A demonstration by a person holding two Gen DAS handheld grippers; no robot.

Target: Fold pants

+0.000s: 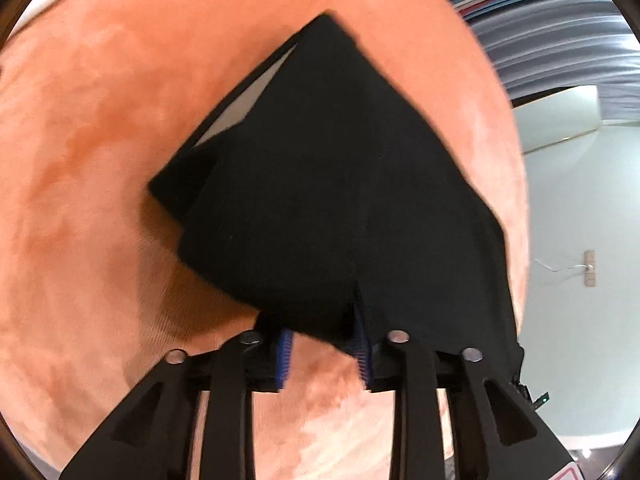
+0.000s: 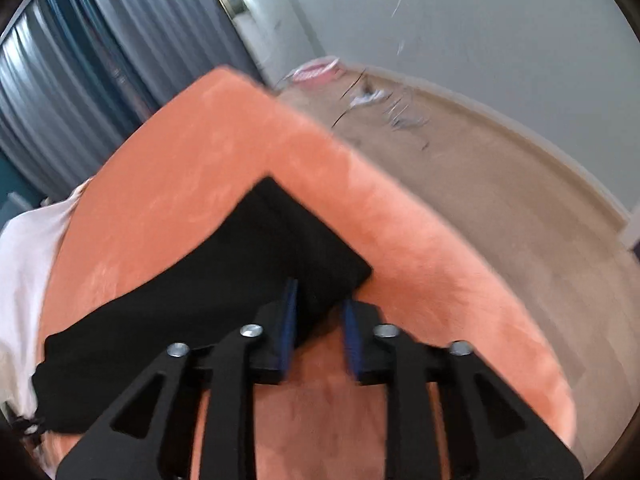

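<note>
**Black pants on the orange cover, a gripper at each end**

The black pants (image 1: 328,184) lie folded on an orange plush cover (image 1: 100,160), and in the left wrist view a lifted edge of the cloth drapes over the tips of the left gripper (image 1: 325,340). Its blue pads (image 1: 285,354) stand a narrow way apart with fabric hanging between and in front of them (the cloth hides the tips, so I cannot tell whether they actually pinch it). A pale lining shows at a fold near the pants' far corner.

In the right wrist view the right gripper (image 2: 318,312) sits at a corner of the pants (image 2: 240,272), fingers narrowly parted, the corner reaching in between the pads; the right-hand pad seems clear of the cloth.

Around them: grey-blue pleated curtains (image 2: 80,80) behind the cover, beige carpet (image 2: 500,200) beyond its edge with some thin loose bits on it, a pale wall (image 2: 480,20), and white fabric (image 2: 24,248) at the left margin. The frames are motion-blurred.
</note>
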